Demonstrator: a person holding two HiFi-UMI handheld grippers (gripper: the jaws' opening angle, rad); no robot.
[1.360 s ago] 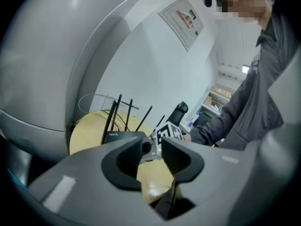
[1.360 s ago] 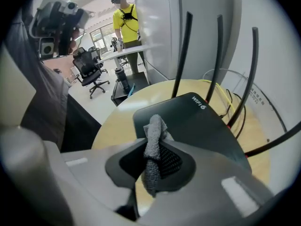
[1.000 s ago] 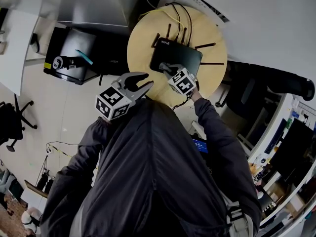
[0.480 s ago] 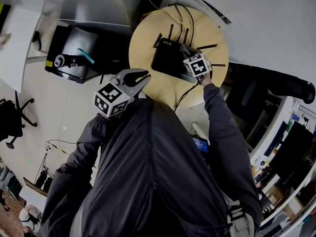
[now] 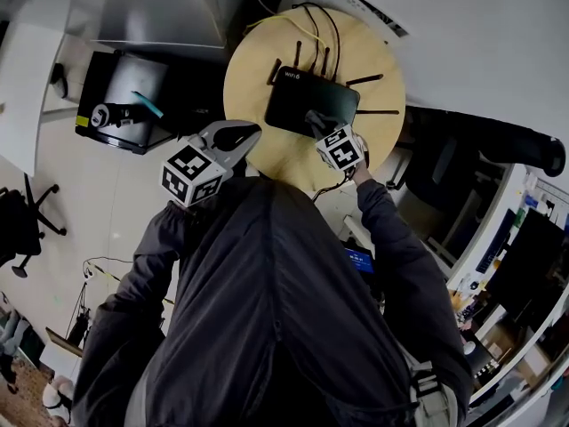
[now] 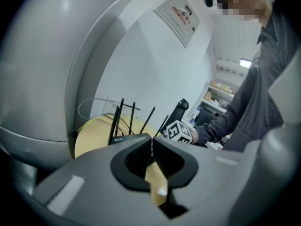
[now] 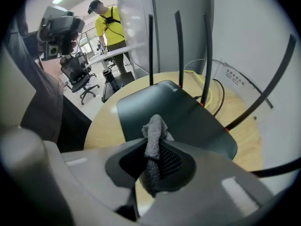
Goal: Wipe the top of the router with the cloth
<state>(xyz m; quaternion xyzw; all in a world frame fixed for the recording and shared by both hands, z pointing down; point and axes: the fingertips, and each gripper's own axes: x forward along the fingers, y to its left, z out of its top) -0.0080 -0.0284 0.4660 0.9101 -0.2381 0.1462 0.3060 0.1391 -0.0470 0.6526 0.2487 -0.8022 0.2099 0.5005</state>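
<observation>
Fingers (image 7: 211,173) of right gripper (image 7: 153,149) clamped on cloth (image 7: 154,128) over router (image 7: 178,114); left gripper (image 6: 151,147) just closed, together, empty. Wiping apparently under way, not yet finished.

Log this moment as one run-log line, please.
right gripper: shut on grey fuzzy cloth, over flat black router | left gripper: just closed, empty

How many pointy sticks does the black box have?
5: three antennas along the router's back edge, two on the side by the right tool. Cables there could hide another.
</observation>
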